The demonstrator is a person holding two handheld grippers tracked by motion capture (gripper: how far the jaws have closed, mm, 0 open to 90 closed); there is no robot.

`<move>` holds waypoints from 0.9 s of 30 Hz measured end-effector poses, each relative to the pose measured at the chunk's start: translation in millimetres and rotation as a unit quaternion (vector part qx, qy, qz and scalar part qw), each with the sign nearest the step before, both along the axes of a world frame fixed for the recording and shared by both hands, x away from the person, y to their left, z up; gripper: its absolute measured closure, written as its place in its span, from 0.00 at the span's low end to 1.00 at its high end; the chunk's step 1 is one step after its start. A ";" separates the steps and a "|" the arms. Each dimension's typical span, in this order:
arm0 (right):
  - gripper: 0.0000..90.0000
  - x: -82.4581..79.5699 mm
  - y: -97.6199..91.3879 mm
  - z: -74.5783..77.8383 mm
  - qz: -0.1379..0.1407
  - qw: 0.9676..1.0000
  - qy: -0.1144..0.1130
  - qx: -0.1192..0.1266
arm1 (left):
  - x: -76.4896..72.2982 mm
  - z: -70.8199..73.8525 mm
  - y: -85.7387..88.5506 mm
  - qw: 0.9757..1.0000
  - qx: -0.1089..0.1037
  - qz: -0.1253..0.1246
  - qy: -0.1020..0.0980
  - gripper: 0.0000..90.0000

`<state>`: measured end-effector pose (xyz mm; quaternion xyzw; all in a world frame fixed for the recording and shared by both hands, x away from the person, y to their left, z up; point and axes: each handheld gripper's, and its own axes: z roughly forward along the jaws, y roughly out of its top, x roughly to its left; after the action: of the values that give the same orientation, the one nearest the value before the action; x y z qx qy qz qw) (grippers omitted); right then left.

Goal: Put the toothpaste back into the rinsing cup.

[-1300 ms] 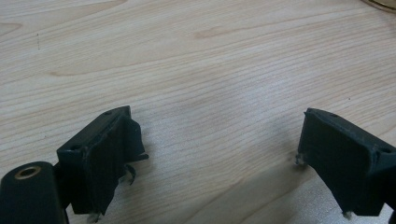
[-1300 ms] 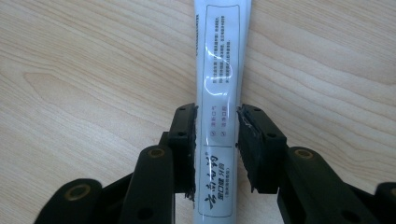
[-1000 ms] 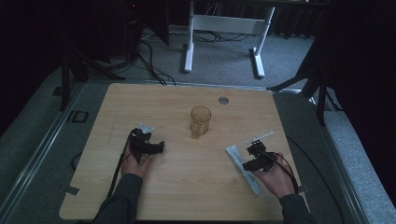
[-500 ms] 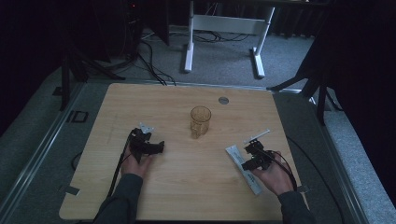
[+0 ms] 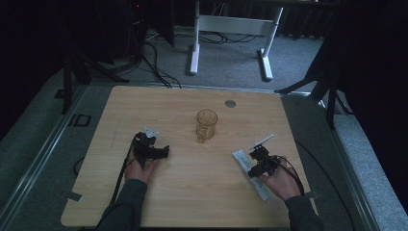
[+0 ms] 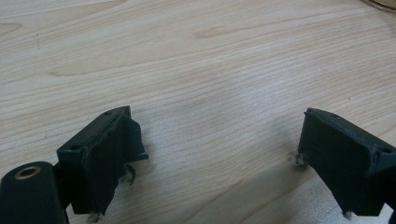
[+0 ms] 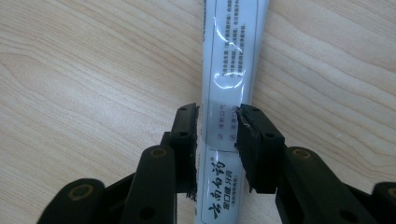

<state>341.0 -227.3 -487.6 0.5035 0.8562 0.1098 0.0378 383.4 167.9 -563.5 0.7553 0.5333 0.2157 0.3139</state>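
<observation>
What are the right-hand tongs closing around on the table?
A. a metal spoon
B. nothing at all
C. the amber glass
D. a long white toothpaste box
D: in the right gripper view the right tongs straddle the long white toothpaste box lying flat on the wooden table, one jaw at each long edge; the amber glass stands apart near the table's middle.

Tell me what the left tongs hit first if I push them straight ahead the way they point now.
Probably the amber glass. The left tongs lie open on the bare table, aimed toward the centre; the glass's base edge sits off to one side, so they might pass it.
</observation>
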 end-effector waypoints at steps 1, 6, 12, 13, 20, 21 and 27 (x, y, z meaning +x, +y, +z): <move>0.75 0.3 0.3 -0.5 0.002 1.000 0.002 0.000 | 0.0 0.0 0.0 1.000 0.000 0.000 0.000 0.12; 0.75 3.5 0.7 -3.3 0.003 1.000 0.007 -0.004 | 0.0 0.0 0.0 1.000 0.000 0.000 0.000 0.12; 0.75 5.7 0.8 -4.2 0.002 1.000 0.013 -0.012 | 0.0 0.0 0.0 1.000 0.000 0.000 0.000 0.12; 0.74 6.0 0.9 -4.5 0.004 1.000 0.014 -0.013 | 0.0 0.0 0.0 1.000 0.000 0.000 0.000 0.12; 0.73 8.3 1.2 -7.4 0.004 1.000 0.020 -0.022 | 0.0 0.0 0.0 1.000 0.000 0.000 0.000 0.12; 0.72 8.7 1.1 -8.1 0.004 1.000 0.021 -0.022 | 0.0 0.0 0.0 1.000 0.000 0.000 0.000 0.12; 0.71 10.0 1.9 -9.3 0.002 0.999 0.026 -0.024 | 0.0 0.0 0.0 1.000 0.000 0.000 0.000 0.12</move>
<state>351.0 -225.4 -496.9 0.5030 0.8605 0.0762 0.0273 383.4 167.9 -563.5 0.7553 0.5333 0.2158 0.3140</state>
